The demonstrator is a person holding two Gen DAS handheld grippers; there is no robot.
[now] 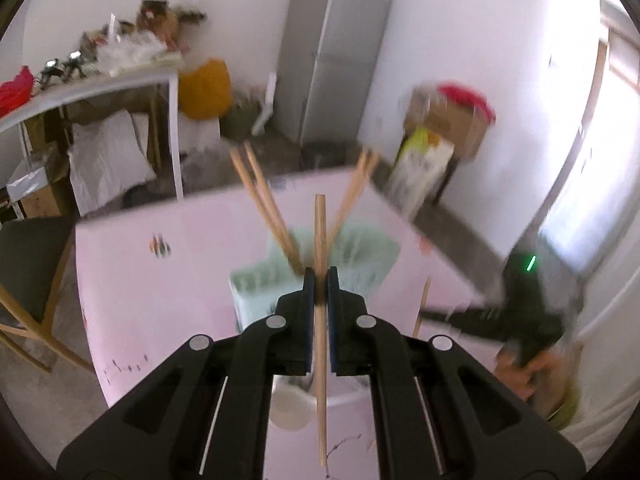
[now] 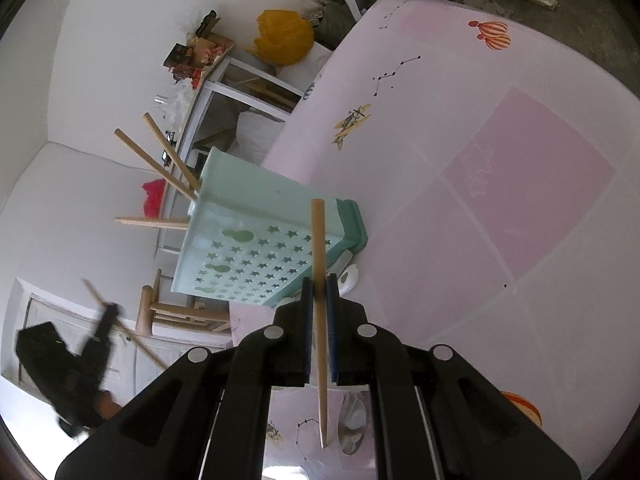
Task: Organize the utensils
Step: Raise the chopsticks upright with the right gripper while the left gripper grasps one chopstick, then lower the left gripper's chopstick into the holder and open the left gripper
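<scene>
Your left gripper (image 1: 320, 280) has its jaws clamped on a chopstick (image 1: 320, 312), its long axis running along the jaws; your right gripper (image 2: 319, 288) pinches another chopstick (image 2: 319, 320) likewise. The mint holder (image 2: 260, 252) stands just ahead on the bench (image 2: 500, 200), nearer your right; the left view is blurred.

grey fridge (image 1: 332, 52) against white wall, yellow bag (image 1: 205, 89) beside cluttered white shelf (image 1: 100, 88), cardboard box (image 1: 448, 124), wooden chair (image 1: 32, 276), pink patterned tablecloth (image 2: 500, 168)
</scene>
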